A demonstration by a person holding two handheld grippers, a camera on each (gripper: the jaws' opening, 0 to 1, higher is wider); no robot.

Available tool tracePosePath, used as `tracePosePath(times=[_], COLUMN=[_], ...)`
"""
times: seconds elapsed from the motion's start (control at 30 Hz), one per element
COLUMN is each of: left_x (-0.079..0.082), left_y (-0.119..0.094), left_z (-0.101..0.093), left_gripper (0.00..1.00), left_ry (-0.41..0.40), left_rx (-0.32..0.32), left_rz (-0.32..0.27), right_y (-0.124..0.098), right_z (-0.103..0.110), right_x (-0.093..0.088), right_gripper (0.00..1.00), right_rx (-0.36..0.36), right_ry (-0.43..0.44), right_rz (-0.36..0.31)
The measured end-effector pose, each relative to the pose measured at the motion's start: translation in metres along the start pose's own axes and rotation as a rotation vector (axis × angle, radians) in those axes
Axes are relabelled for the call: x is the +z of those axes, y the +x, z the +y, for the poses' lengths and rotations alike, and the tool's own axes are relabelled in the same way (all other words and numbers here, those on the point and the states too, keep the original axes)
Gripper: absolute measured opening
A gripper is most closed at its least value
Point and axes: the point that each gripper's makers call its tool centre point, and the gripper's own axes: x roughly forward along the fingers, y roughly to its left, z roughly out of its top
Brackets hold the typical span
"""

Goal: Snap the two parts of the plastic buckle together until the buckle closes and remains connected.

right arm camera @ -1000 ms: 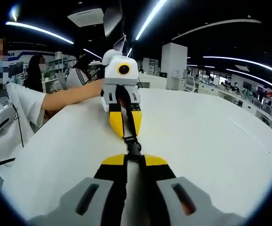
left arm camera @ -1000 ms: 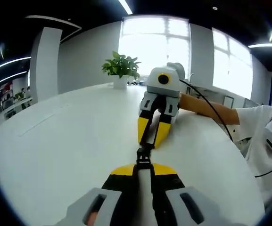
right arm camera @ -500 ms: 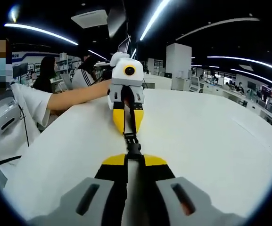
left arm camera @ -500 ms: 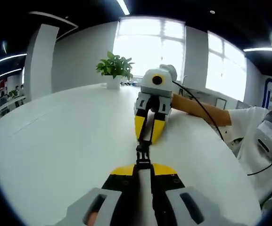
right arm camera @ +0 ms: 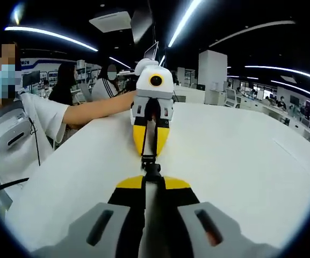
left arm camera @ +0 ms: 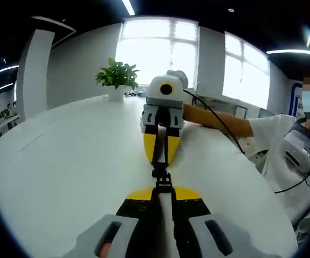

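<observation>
In the left gripper view, the left gripper (left arm camera: 163, 189) is seen rising from the near edge w/ yellow-tipped black jaws pressed narrow on a black strap, one half of the black plastic buckle (left arm camera: 161, 178) poking out just past the tips. Facing it, the right gripper (left arm camera: 160, 159) is seen w/ a pale grey body and long tapered yellow jaws, pinched on the other strap end; the two buckle halves meet betw. the grippers, touching, but whether they are latched can't be told. All is held just above a smooth, matte white table (left arm camera: 69, 161). A potted plant (left arm camera: 116, 80) w/ leafy green top in a white pot is set at the far edge, near bright windows.

In the right gripper view, the right gripper (right arm camera: 153, 185) is clamped on its strap, buckle (right arm camera: 150, 164) at the tips, w/ the left gripper (right arm camera: 150, 152) opposite. A person's bare forearm (right arm camera: 98, 109) and white sleeve are seen at left.
</observation>
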Motion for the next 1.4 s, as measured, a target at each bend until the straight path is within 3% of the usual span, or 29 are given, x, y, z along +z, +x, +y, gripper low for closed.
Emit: tracePosePath(times=[0.7,0.97,1.3,1.4], left_x=[0.002,0.005,0.004,0.004], left_y=[-0.002,0.001,0.004,0.004], left_z=[0.008,0.011,0.0,0.005], left_gripper=[0.09,0.09,0.09,0.1], left_ry=[-0.011,0.013,0.027,0.034], left_rx=[0.0,0.002,-0.018,-0.016], left_rz=[0.001,0.088,0.133,0.146], right_y=[-0.002,0.002,0.0,0.0], right_z=[-0.003,-0.008,-0.003,0.0], right_x=[-0.002,-0.001,-0.003,-0.003], right_gripper=[0.1,0.1,0.09,0.09], right_rx=[-0.007,0.005,0.018,0.029], right_ry=[0.013,0.025,-0.001,-0.003], right_rz=[-0.004,0.01,0.063,0.071])
